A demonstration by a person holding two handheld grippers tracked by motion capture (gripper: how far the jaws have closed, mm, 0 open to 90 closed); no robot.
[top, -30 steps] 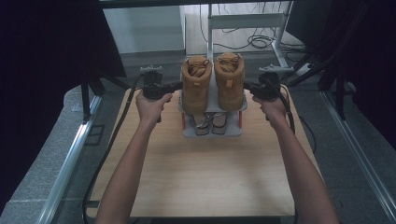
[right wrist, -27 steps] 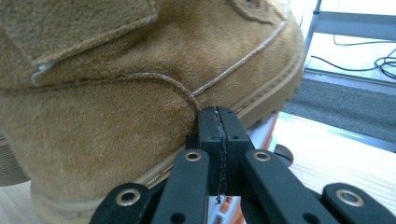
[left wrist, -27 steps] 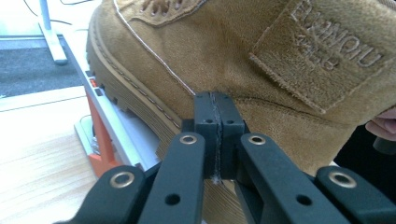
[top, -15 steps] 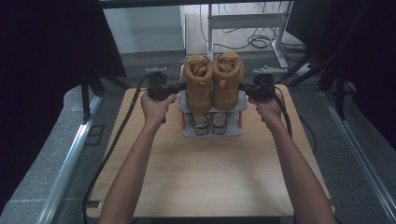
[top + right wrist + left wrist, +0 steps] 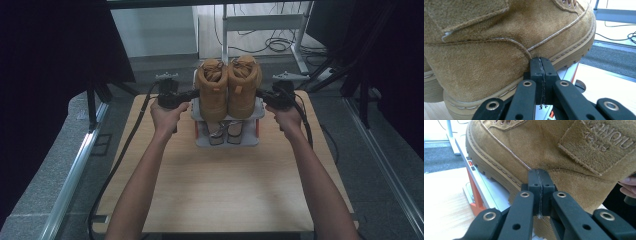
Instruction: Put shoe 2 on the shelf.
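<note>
Two tan suede boots stand side by side on the top shelf of a small grey rack (image 5: pixel 200 141) with orange posts. My left gripper (image 5: pixel 192 94) is shut, its tips against the outer side of the left boot (image 5: pixel 212 92). In the left gripper view the closed tips (image 5: pixel 539 173) touch the suede (image 5: pixel 554 150) just above the sole. My right gripper (image 5: pixel 260 94) is shut too, tips against the outer side of the right boot (image 5: pixel 244 89). The right gripper view shows its tips (image 5: pixel 540 61) at the seam of that boot (image 5: pixel 484 50). Nothing sits between either pair of jaws.
A pair of sandals (image 5: pixel 227 132) lies on the rack's lower shelf. The rack stands at the far middle of a wooden table (image 5: pixel 225 190). A metal frame and cables (image 5: pixel 272 45) are on the floor beyond. Dark curtains hang at both sides.
</note>
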